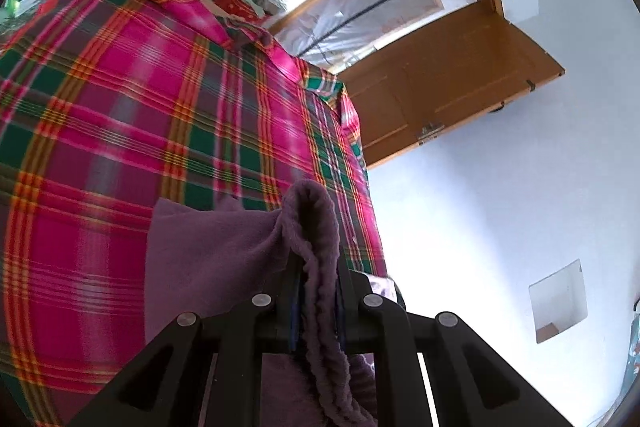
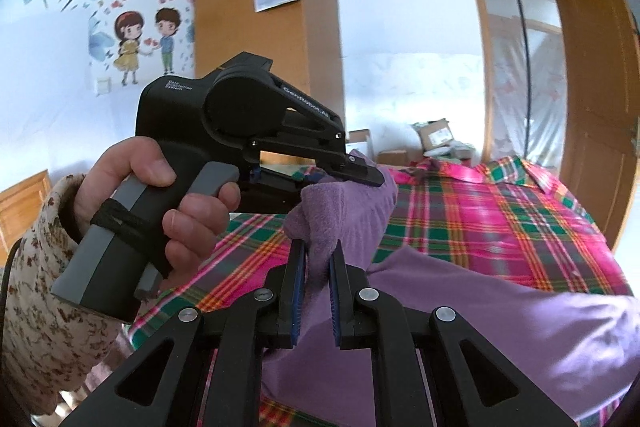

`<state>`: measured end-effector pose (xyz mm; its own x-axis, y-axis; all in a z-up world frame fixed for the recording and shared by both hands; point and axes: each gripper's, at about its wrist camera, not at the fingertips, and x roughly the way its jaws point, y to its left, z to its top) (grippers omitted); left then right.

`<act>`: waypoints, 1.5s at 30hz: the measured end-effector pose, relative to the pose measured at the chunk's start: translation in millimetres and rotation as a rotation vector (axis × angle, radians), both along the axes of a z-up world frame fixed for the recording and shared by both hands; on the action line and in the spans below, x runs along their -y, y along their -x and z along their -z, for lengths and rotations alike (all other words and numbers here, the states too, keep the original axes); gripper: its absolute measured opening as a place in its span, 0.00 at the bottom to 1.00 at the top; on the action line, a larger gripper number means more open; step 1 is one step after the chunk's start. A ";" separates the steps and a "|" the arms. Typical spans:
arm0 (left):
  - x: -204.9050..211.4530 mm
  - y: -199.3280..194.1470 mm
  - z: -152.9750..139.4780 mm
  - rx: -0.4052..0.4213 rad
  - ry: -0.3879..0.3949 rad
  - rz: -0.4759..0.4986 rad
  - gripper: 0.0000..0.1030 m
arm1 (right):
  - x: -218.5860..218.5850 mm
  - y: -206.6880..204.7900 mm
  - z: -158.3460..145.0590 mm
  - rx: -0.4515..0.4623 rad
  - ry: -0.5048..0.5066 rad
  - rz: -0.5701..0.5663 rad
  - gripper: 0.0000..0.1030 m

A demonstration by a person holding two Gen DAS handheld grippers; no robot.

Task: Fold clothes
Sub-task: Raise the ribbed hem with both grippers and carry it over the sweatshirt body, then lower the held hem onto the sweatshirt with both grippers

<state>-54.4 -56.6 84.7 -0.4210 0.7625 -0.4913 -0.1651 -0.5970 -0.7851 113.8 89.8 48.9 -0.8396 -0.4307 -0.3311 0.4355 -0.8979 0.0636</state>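
Purple fleece garment (image 2: 460, 307) hangs lifted above the plaid bed (image 2: 500, 211) — we have both the left gripper (image 1: 318, 267) and right gripper (image 2: 318, 259) with jaws pinched shut on bunched folds near one edge. Thick cloth could creep out if we pull apart unevenly — spoiling the fold.

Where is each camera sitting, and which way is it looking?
Left wrist view: sits on the left gripper, looking along its fingers over the plaid bedspread toward an open door; only the gripper shows.
Right wrist view: sits on the right gripper, looking across the bed toward a wardrobe; the person's left hand and the left gripper show.
Shared: both grippers pinch the purple garment, and both views show the bedspread and door.
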 end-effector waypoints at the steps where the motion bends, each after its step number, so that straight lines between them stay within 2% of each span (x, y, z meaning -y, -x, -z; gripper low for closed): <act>1: -5.1 0.7 0.9 0.002 0.003 0.007 0.13 | -4.7 0.1 0.5 0.004 0.005 0.009 0.11; 12: -61.7 14.0 13.2 0.040 0.030 0.079 0.13 | -43.8 1.7 10.4 0.043 0.026 0.083 0.11; 23: -101.2 23.7 42.8 0.127 0.062 0.146 0.13 | -74.7 4.9 32.5 0.116 0.040 0.144 0.12; 28: -109.3 23.3 48.7 0.114 0.089 0.171 0.15 | -88.0 8.2 44.7 0.172 0.066 0.154 0.12; 31: -109.0 20.9 48.5 0.108 0.107 0.178 0.16 | -94.4 10.6 50.6 0.207 0.079 0.155 0.13; 35: -96.1 15.0 44.5 0.089 0.083 0.162 0.27 | -99.8 9.0 58.7 0.237 0.082 0.162 0.14; 41: -61.2 6.2 40.2 0.062 0.077 0.097 0.27 | -114.7 7.8 70.7 0.313 0.135 0.172 0.15; 45: -42.6 -2.0 49.3 0.066 0.098 0.049 0.27 | -128.6 8.2 79.3 0.372 0.191 0.191 0.22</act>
<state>-52.5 -14.0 35.4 -0.3489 0.7283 -0.5898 -0.1462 -0.6639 -0.7334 105.6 218.4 -30.4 -0.7490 -0.3626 -0.5546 0.1801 -0.9169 0.3562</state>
